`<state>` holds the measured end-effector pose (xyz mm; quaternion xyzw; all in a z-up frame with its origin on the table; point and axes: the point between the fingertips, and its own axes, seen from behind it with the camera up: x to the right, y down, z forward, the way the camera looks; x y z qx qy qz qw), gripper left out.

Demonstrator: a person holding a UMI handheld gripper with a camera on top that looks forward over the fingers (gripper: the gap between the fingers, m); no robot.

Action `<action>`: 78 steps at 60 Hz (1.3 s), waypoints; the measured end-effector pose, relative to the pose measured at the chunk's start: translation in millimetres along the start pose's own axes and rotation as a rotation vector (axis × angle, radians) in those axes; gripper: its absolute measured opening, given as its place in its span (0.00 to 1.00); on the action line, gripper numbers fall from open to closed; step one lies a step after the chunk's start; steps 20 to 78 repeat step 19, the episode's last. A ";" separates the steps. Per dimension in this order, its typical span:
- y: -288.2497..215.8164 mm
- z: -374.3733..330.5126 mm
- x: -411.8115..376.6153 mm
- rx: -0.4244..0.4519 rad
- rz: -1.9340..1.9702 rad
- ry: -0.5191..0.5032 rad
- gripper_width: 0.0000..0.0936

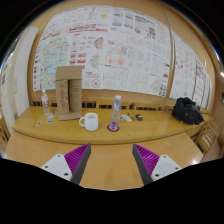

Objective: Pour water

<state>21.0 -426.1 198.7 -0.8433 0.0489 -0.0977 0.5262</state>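
A clear plastic water bottle (116, 112) with a pinkish label stands upright on a small purple coaster on the far wooden table. A white mug (90, 121) stands just left of it. My gripper (112, 160) is open and empty, its two fingers with purple pads (75, 158) spread wide over the near wooden table (112, 165). The bottle and mug are well beyond the fingers, across a gap between the two tables.
A tall cardboard box (68, 92) stands behind the mug at the left, with a small bottle (44, 104) beside it. A black bag (186, 110) lies at the far right. Small items (138, 117) lie right of the bottle. Paper sheets (110, 45) cover the wall.
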 end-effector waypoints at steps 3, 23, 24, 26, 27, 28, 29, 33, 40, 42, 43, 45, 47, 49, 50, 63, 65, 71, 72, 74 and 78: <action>4.3 -19.6 -0.8 0.003 -0.004 -0.001 0.91; 8.5 -76.2 5.3 0.007 0.047 0.002 0.91; 8.5 -76.2 5.3 0.007 0.047 0.002 0.91; 8.5 -76.2 5.3 0.007 0.047 0.002 0.91; 8.5 -76.2 5.3 0.007 0.047 0.002 0.91; 8.5 -76.2 5.3 0.007 0.047 0.002 0.91; 8.5 -76.2 5.3 0.007 0.047 0.002 0.91; 8.5 -76.2 5.3 0.007 0.047 0.002 0.91; 8.5 -76.2 5.3 0.007 0.047 0.002 0.91; 8.5 -76.2 5.3 0.007 0.047 0.002 0.91; 8.5 -76.2 5.3 0.007 0.047 0.002 0.91; 8.5 -76.2 5.3 0.007 0.047 0.002 0.91; 8.5 -76.2 5.3 0.007 0.047 0.002 0.91; 8.5 -76.2 5.3 0.007 0.047 0.002 0.91; 8.5 -76.2 5.3 0.007 0.047 0.002 0.91; 8.5 -76.2 5.3 0.007 0.047 0.002 0.91; 8.5 -76.2 5.3 0.007 0.047 0.002 0.91; 8.5 -76.2 5.3 0.007 0.047 0.002 0.91; 8.5 -76.2 5.3 0.007 0.047 0.002 0.91; 8.5 -76.2 5.3 0.007 0.047 0.002 0.91; 8.5 -76.2 5.3 0.007 0.047 0.002 0.91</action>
